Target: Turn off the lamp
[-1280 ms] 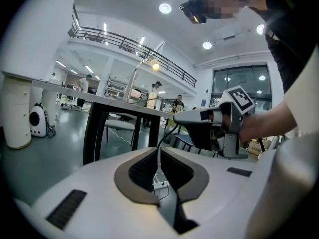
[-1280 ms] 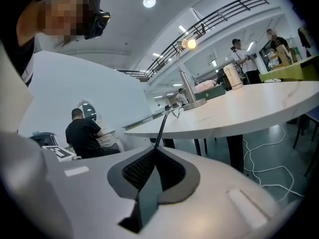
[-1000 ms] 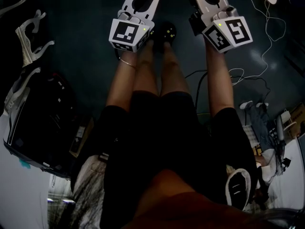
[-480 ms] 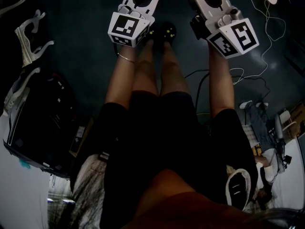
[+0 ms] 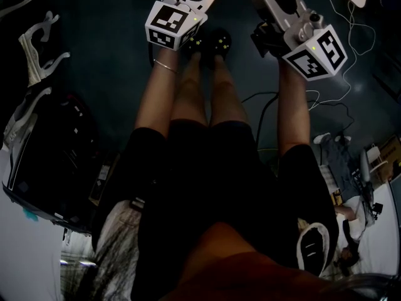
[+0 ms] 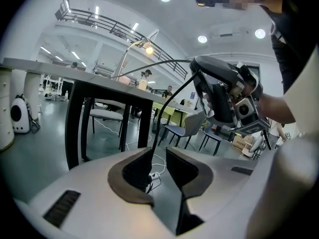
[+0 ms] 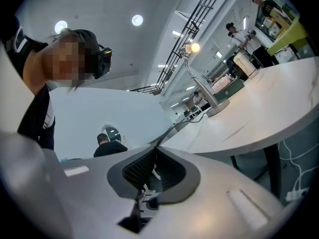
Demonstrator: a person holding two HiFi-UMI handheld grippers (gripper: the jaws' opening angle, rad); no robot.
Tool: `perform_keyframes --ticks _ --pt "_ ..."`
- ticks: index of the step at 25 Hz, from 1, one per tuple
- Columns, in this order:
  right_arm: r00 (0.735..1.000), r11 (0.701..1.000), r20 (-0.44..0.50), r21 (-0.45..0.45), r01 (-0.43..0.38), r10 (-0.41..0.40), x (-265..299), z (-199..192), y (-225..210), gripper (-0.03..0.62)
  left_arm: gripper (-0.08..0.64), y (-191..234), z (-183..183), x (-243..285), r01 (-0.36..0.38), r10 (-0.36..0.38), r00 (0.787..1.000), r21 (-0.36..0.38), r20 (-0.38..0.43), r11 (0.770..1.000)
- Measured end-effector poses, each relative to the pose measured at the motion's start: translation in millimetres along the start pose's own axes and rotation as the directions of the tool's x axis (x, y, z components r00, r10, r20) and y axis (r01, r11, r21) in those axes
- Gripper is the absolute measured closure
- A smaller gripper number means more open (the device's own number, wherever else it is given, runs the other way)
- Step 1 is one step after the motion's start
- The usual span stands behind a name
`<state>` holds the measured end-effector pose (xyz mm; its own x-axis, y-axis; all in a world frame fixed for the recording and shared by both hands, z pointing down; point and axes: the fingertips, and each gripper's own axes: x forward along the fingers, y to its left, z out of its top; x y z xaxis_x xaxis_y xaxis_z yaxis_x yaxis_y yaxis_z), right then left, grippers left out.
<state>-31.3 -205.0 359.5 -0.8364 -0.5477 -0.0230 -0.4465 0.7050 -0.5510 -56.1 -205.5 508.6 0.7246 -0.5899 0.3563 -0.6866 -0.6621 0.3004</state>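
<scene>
White worktop (image 7: 259, 108) holds the lamp (image 7: 218, 107), and its light is on. The left hand-held gripper (image 6: 158, 152) has its jaws apart with nothing in them. The right hand-held gripper (image 7: 153, 151) is squeezed closed on nothing, well apart from the lamp
</scene>
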Motion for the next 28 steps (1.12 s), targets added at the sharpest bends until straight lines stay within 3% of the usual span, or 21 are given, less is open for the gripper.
perform_keyframes --ticks 9,18,28 --pt "0.999 0.998 0.016 0.035 -0.051 0.05 0.9 3.9 6.7 0.577 0.483 1.2 -6.1 23.5 0.031 -0.028 0.999 0.082 -0.042 0.996" --pt "0.993 0.989 0.067 0.105 -0.105 0.098 1.7 12.8 12.5 0.577 0.483 1.2 -8.4 31.0 0.028 -0.025 0.999 0.083 -0.034 0.996" --pt "0.995 0.995 0.07 0.07 -0.073 0.068 -4.9 18.5 8.7 0.575 0.546 -13.4 -7.1 29.1 0.065 -0.059 0.997 0.126 -0.053 0.99"
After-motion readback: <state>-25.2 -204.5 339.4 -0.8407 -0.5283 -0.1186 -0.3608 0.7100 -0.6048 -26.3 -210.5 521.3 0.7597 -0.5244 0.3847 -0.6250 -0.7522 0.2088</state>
